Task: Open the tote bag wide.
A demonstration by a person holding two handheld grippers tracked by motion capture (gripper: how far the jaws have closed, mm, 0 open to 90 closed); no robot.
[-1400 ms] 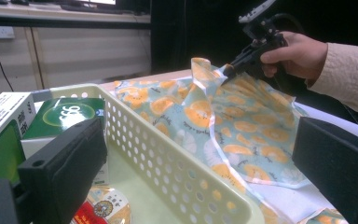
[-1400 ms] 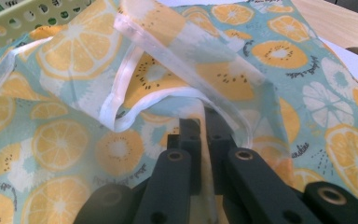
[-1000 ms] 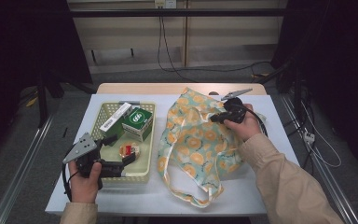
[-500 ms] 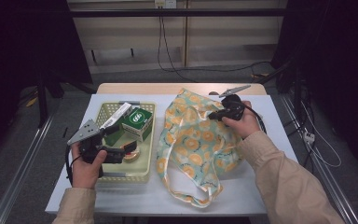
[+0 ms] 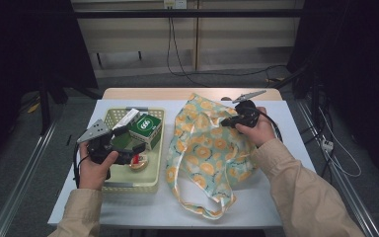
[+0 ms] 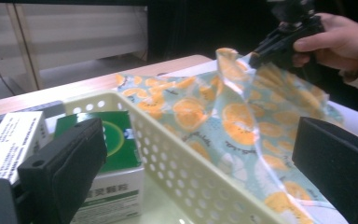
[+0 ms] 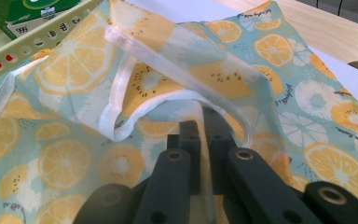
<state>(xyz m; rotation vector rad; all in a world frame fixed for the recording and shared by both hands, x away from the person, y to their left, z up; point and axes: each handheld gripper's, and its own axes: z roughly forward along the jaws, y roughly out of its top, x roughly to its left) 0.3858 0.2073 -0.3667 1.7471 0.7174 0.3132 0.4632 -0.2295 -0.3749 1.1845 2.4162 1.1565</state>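
My right gripper (image 5: 225, 121) pinches the white hem of the citrus-print fabric bag (image 5: 209, 148), lifting its far edge off the white table (image 5: 286, 197). My left gripper (image 5: 139, 148) hovers with jaws spread wide above the perforated basket (image 5: 128, 186), beside the green box (image 5: 145, 126).

Jaws: my right gripper (image 7: 200, 135) has them pressed together on the bag's thin cloth.
Bag (image 7: 74, 158): pale blue, printed with orange and lemon slices; a see-through flap with a white hem stands up just past the jaws.
Basket (image 7: 32, 39): top left, its holed pale wall touching the bag.
Box (image 7: 37, 7): green, inside the basket.
Table (image 7: 335, 35): wooden edge, top right.
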